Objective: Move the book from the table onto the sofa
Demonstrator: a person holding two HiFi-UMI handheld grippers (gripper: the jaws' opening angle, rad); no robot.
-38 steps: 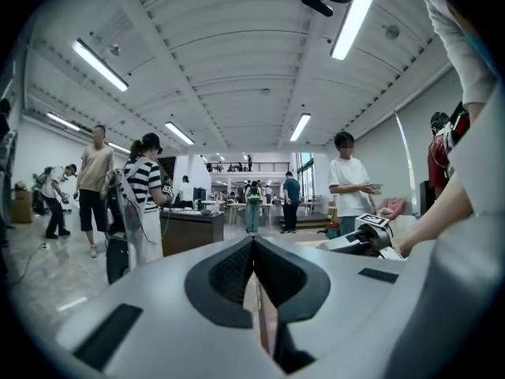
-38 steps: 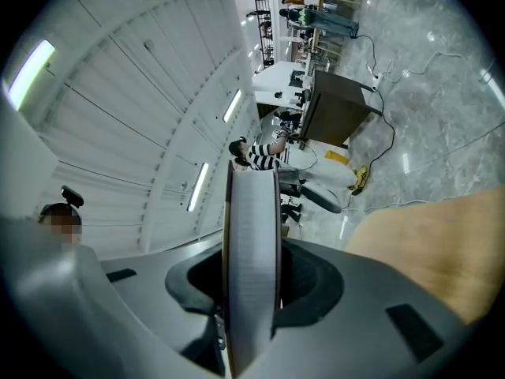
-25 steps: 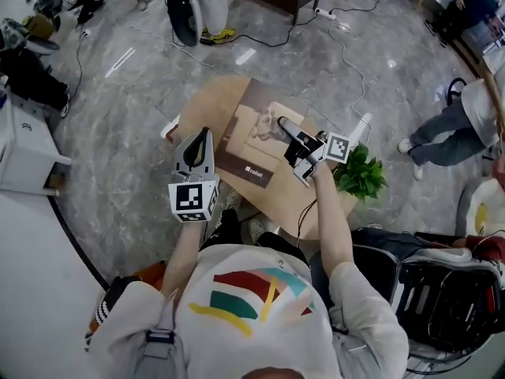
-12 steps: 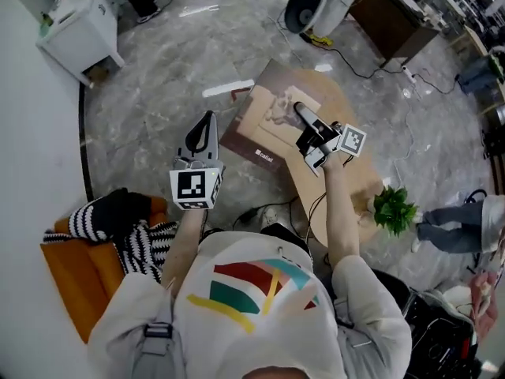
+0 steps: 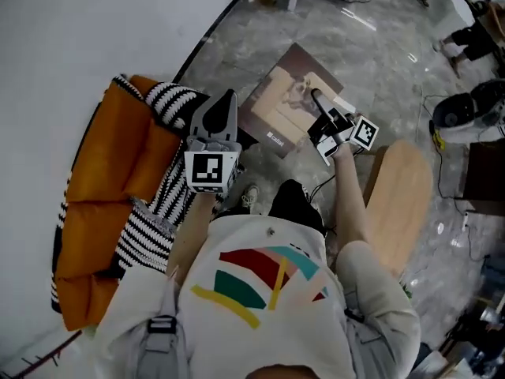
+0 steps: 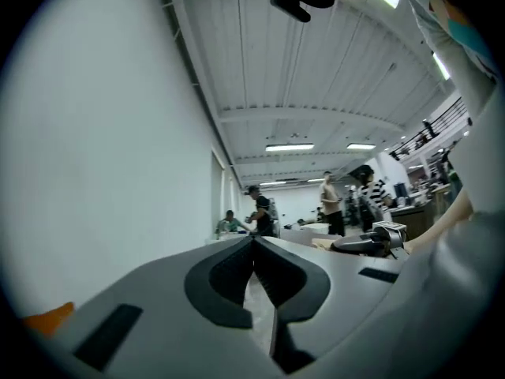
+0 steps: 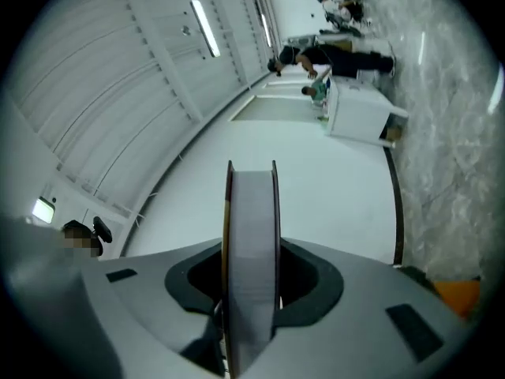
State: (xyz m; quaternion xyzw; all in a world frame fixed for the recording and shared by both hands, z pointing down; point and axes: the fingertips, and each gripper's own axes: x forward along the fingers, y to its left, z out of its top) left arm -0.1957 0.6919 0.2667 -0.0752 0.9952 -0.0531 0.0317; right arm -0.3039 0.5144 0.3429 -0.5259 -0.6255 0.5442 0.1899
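the right gripper [image 5: 315,95] has its fingers clamped on the book [image 5: 284,105], held out over the floor [image 5: 260,50]. sofa [image 5: 102,172] lies off left, beside the left gripper [image 5: 228,96], fingers together, seemingly empty.

**White printed T-shirt, grey and black hand-held grippers**

The person wears a white short-sleeved T-shirt [image 5: 237,243] printed with curved red, green, yellow and teal stripes. A grey webbing strap with buckle [image 5: 160,326] lies over one shoulder. The left gripper [image 5: 228,95] is pale grey plastic with black inner pads. The right gripper [image 5: 315,95] looks mostly black from above. Each bears a white cube with black square markers [image 5: 211,170].
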